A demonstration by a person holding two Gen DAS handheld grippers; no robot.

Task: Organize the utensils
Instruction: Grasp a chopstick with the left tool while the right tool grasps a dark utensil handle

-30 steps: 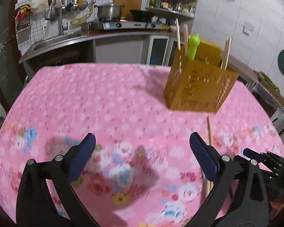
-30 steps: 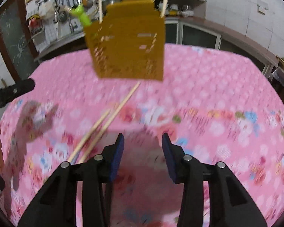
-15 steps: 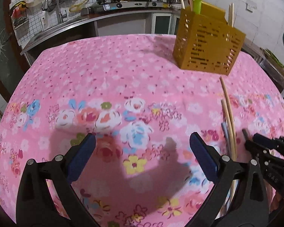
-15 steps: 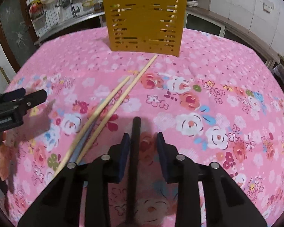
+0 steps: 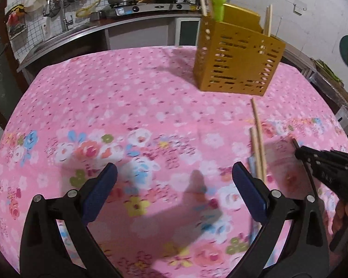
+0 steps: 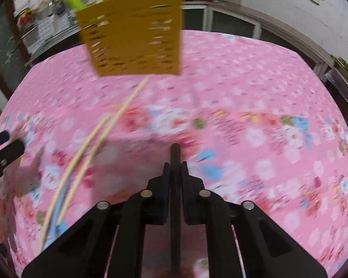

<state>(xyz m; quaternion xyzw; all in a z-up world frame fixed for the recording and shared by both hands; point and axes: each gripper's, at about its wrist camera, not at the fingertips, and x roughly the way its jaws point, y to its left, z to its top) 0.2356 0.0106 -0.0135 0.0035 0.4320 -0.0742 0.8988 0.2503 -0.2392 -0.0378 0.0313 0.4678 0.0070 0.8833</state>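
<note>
the right gripper [image 6: 175, 173] has its blue pads pressed narrow onto a dark utensil handle [image 6: 175, 159] — a thin black rod that runs up between the fingers and pokes out a little past their tips, over the pink floral tablecloth [image 6: 255, 106]. what sits at the rod's other end cannot be told; it is hidden under the gripper body.

the left gripper [image 5: 174, 183] hangs over the cloth with its fingers spread wide and nothing between them.

two pale wooden chopsticks [image 5: 257, 143] lie loose on the tablecloth, side by side and nearly parallel, just past the left gripper's right-hand finger and between the two grippers. something thin and blue lies tucked beside their near ends, too blurred to name. in the right wrist view the same chopsticks [image 6: 90, 148] run diagonally toward the holder, the longer one's far tip ending near its base.

the yellow slotted utensil holder [image 5: 236, 60] stands upright at the far side of the table, apart from both grippers. it holds a green-handled utensil [image 5: 218, 9] and several upright wooden chopsticks — some at the left rear corner, some at the right.
</note>
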